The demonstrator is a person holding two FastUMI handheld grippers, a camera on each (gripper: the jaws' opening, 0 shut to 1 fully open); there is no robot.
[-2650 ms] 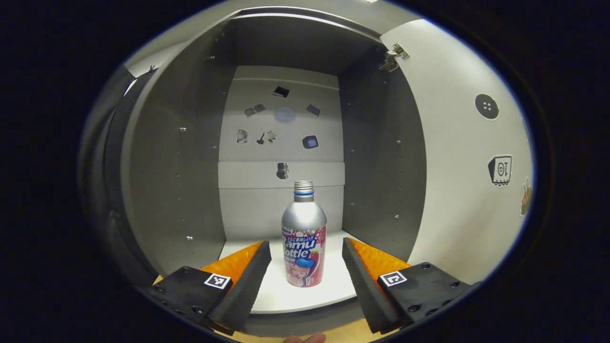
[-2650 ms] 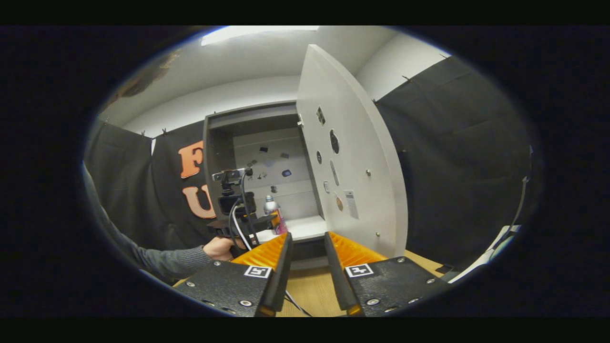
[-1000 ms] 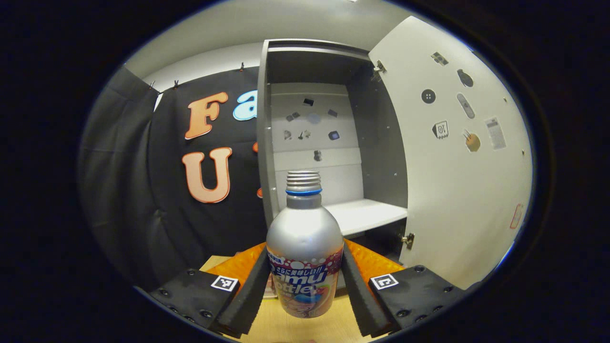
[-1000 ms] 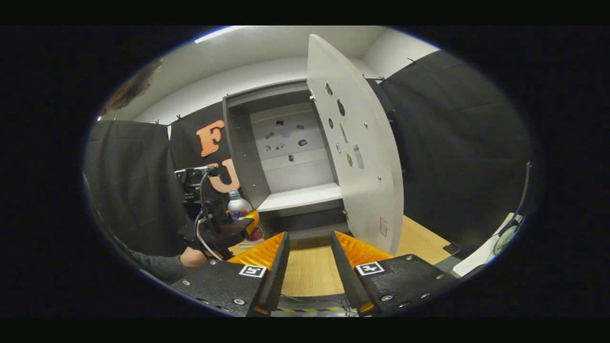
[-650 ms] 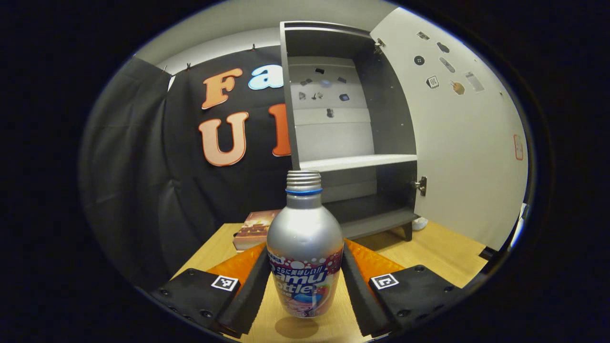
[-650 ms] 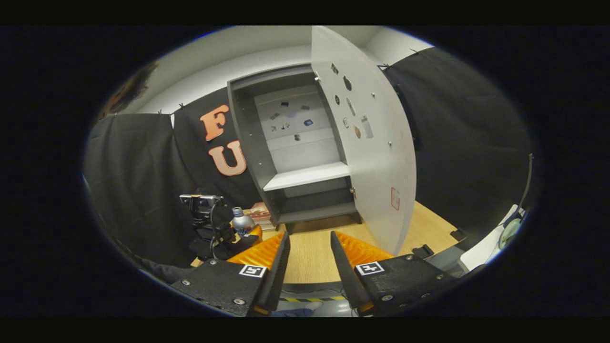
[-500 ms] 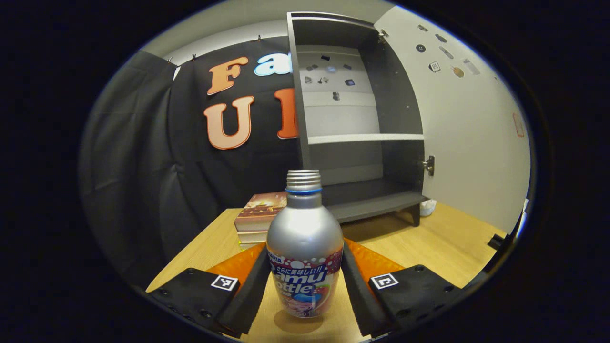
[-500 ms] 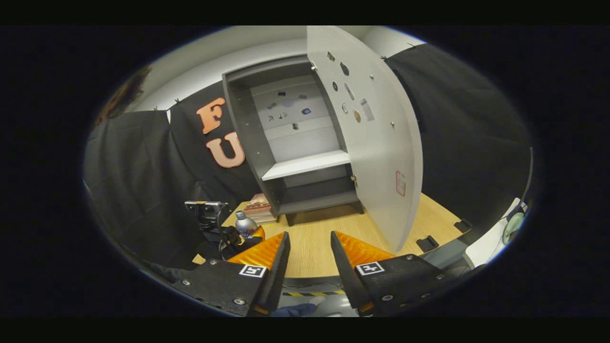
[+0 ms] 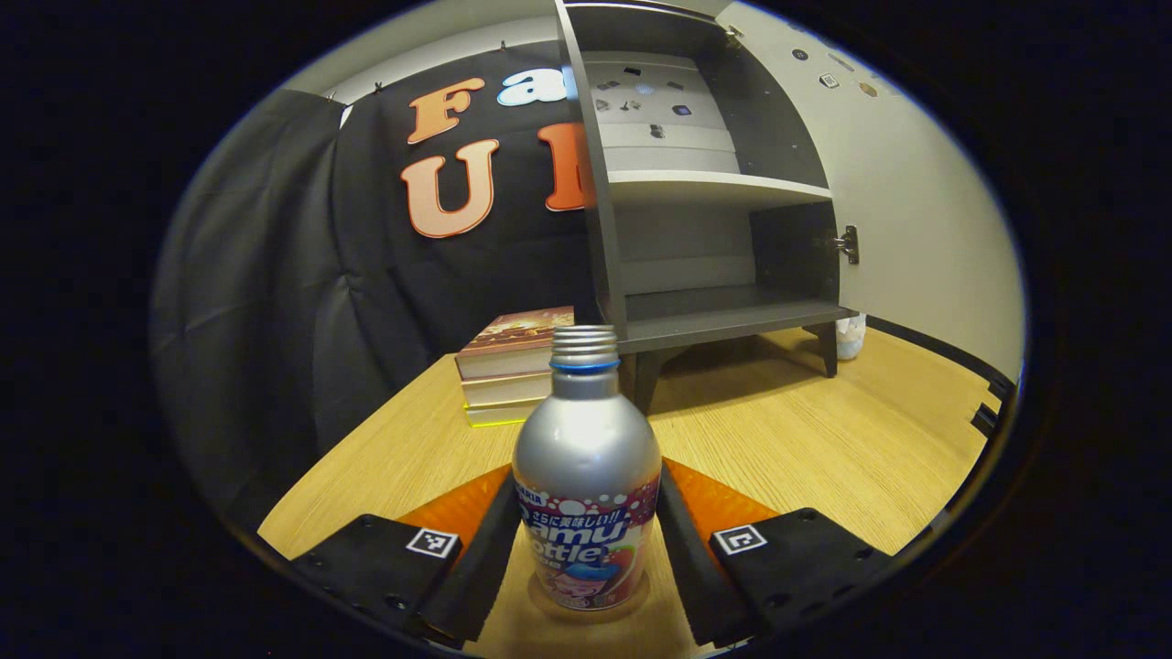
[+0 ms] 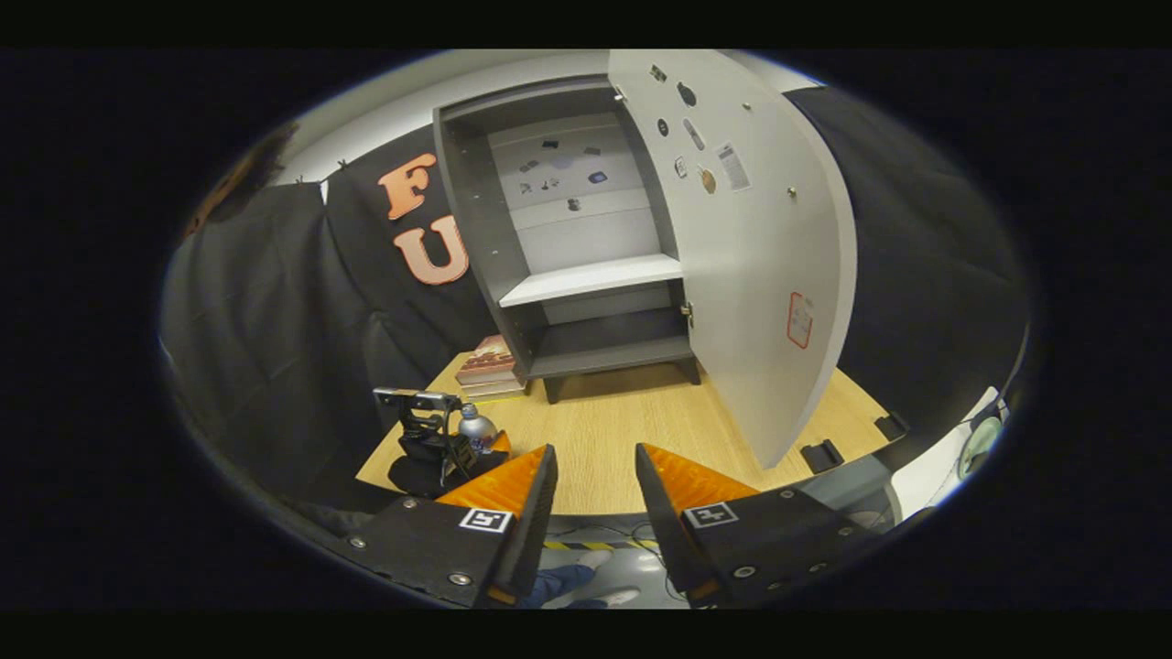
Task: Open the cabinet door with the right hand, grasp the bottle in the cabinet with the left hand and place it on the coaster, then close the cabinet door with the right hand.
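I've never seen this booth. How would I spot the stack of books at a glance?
Find the tall grey cabinet standing with its door open on the wooden table. At the foot of its left side wall lies the stack of books, flat against the black cloth, the top cover reddish-brown. Nothing else there is flat and layered.

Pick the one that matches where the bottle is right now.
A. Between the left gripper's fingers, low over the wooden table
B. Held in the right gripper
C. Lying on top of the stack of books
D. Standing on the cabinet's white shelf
A. In the left gripper view the bottle stands upright between the left gripper fingers above the wooden table, well in front of the cabinet, whose white shelf is bare.
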